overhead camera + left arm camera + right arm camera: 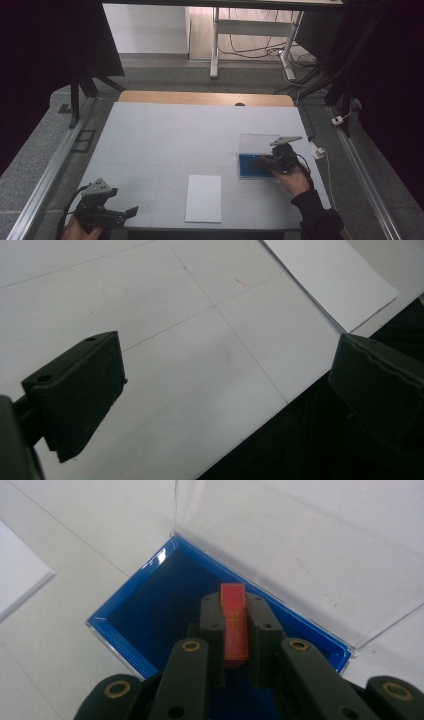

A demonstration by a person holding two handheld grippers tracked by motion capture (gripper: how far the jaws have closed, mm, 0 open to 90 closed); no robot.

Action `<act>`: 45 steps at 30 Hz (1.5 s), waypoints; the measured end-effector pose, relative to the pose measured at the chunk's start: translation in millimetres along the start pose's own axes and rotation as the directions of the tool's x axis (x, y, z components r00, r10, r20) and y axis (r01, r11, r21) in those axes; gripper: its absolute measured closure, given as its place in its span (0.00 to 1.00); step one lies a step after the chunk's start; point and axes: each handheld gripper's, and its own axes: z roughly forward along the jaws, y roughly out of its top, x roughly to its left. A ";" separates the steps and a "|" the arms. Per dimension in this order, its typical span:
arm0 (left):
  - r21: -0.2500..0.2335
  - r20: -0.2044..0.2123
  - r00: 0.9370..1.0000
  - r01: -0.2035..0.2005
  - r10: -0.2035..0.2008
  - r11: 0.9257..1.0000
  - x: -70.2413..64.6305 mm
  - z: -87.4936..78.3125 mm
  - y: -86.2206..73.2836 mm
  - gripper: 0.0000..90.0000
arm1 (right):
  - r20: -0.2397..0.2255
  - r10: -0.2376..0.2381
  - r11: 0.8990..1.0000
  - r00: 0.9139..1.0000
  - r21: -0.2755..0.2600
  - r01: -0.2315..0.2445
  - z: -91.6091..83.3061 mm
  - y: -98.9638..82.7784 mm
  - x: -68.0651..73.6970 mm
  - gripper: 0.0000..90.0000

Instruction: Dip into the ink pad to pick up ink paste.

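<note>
A blue-lined box (254, 165) with a clear lid (260, 142) standing open lies on the white table at the right. My right gripper (265, 161) reaches over it from the right. In the right gripper view its jaws are shut on a small red card with gold markings (234, 622), held on edge above the box's dark blue floor (160, 610). My left gripper (131, 212) rests at the table's front left corner, pointing right. In the left gripper view its fingers (80, 390) stand wide apart with nothing between them.
A white sheet of paper (204, 197) lies near the table's front edge, between the two grippers; its corner (335, 280) lies ahead of the left jaws. The table's front edge (260, 427) runs just under the left gripper. Metal rails flank the table.
</note>
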 end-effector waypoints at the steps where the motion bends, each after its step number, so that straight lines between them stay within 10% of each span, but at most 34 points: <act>1: 0.001 0.000 1.000 -0.001 0.001 1.000 -0.1 0.1 0.0 0.02 | -0.007 0.012 1.000 1.000 0.003 -0.012 -0.5 -0.5 -1.6 0.89; 8: 0.002 -0.002 1.000 -0.003 0.003 1.000 -0.3 0.4 0.2 0.02 | 0.064 -0.080 0.997 0.995 0.029 0.078 0.7 2.8 11.8 0.89; 17: 0.000 0.001 1.000 -0.002 0.002 1.000 -0.4 0.0 -0.1 0.02 | 0.009 -0.018 1.000 1.000 0.007 0.018 -1.0 0.7 2.3 0.88; 45: -0.004 0.000 1.000 -0.003 0.003 1.000 -0.3 -0.6 -0.6 0.02 | -0.006 -0.042 0.999 0.999 -0.036 0.041 -13.0 3.9 6.0 0.88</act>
